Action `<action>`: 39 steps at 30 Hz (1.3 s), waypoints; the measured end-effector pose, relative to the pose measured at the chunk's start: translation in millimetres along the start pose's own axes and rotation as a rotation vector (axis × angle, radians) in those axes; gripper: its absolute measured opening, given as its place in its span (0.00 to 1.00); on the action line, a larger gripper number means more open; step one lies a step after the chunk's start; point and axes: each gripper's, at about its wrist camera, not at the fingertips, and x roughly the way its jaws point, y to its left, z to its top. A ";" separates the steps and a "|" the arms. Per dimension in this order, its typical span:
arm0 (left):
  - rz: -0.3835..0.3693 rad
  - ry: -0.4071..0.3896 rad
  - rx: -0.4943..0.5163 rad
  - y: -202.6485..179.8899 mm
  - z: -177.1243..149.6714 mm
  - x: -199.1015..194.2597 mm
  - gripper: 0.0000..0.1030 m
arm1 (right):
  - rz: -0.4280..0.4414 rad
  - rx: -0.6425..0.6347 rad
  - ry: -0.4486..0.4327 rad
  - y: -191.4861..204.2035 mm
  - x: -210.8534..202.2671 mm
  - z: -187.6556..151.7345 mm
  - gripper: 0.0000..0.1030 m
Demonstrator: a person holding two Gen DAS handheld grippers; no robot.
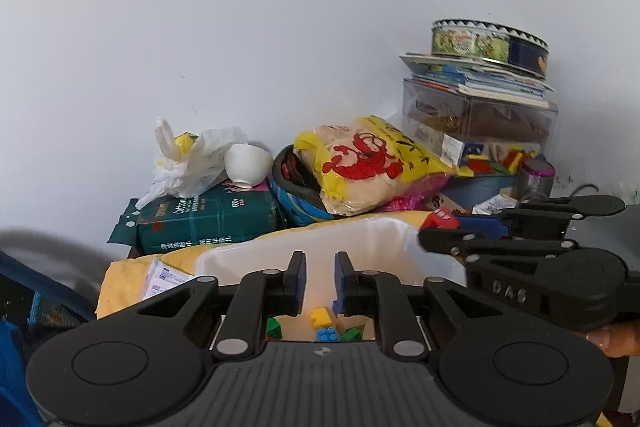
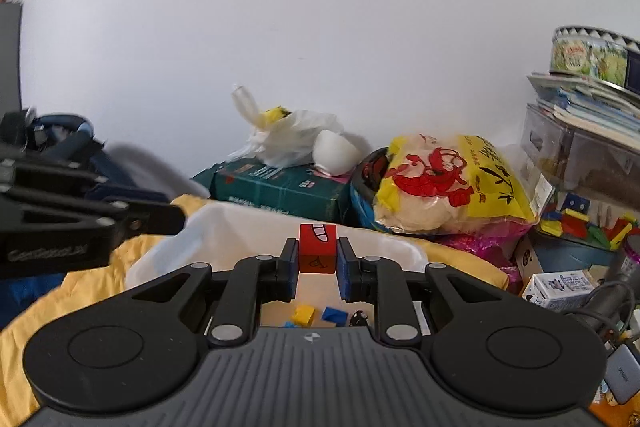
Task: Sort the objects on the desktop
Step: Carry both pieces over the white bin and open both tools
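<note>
Red block (image 2: pixel 317 248) up in the air, squeezed between the pads of the right gripper (image 2: pixel 318 259) — just above the white bin (image 2: pixel 224 227). Little bricks (image 2: pixel 303 315) down inside. Left gripper (image 1: pixel 320 281) nearly closed, holding nothing — yellow cloth (image 2: pixel 80 291) underneath.

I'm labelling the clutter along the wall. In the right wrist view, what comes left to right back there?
White plastic bag → white bowl → yellow bag with red lobster print → clear plastic box, with the round tin topping the stack on it.
</note>
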 end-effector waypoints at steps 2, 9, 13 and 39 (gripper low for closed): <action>0.018 0.016 0.016 3.2 -14.5 -8.0 0.33 | -0.007 0.000 -0.005 -4.0 -2.7 -5.1 0.21; 0.042 0.290 0.024 8.6 -118.0 -1.4 0.42 | 0.005 0.012 0.058 -7.2 -7.1 -36.1 0.21; 0.054 0.378 -0.003 6.2 -148.8 30.8 0.42 | 0.007 0.021 0.095 -6.3 -6.9 -48.3 0.21; 0.068 0.091 0.050 4.2 -12.0 64.3 0.18 | -0.060 0.009 0.145 3.9 59.6 -21.5 0.22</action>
